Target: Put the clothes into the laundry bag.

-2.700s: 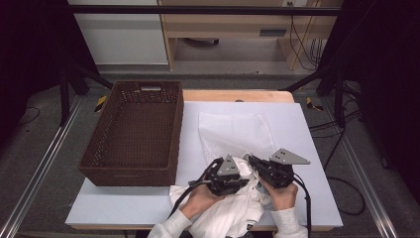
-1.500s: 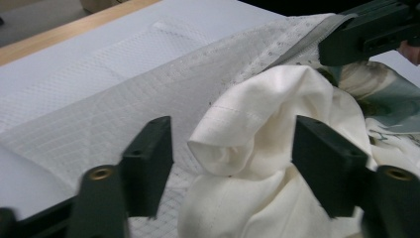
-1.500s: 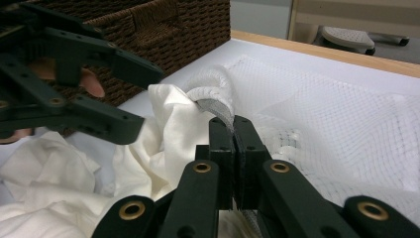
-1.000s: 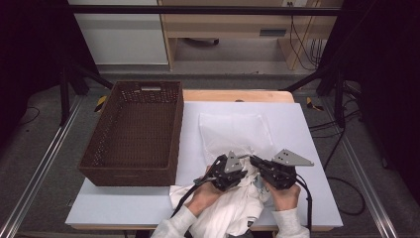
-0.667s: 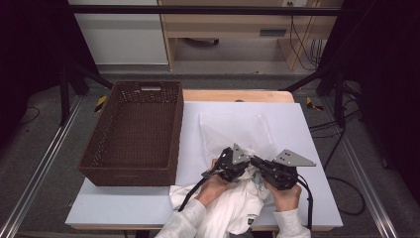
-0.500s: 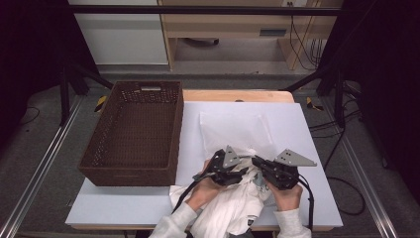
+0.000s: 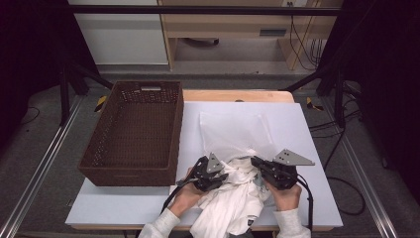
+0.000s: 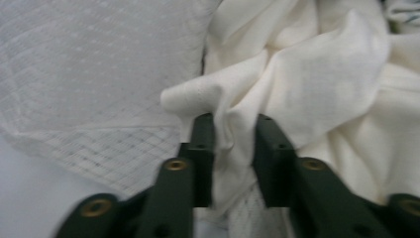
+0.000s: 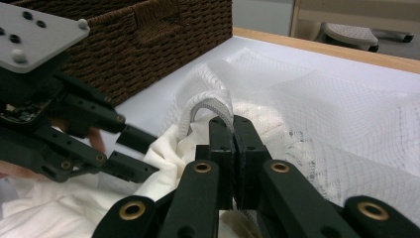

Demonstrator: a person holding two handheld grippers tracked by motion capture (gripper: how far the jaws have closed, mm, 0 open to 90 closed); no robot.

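Left gripper point(image 8: 232, 136) has just been closing on a fold of the white garment point(image 7: 233, 198) near the table's point(image 7: 307, 134) front edge, a fresh grip for stuffing it into the mesh bag point(image 7: 233, 131), whose rim the right gripper point(image 9: 233, 130) holds pinched.

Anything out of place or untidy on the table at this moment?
Nothing is spilled or damaged. The white garment lies crumpled, partly hanging over the table's near edge, while both grippers feed it into the mesh laundry bag. The wicker basket sits squarely at the left.
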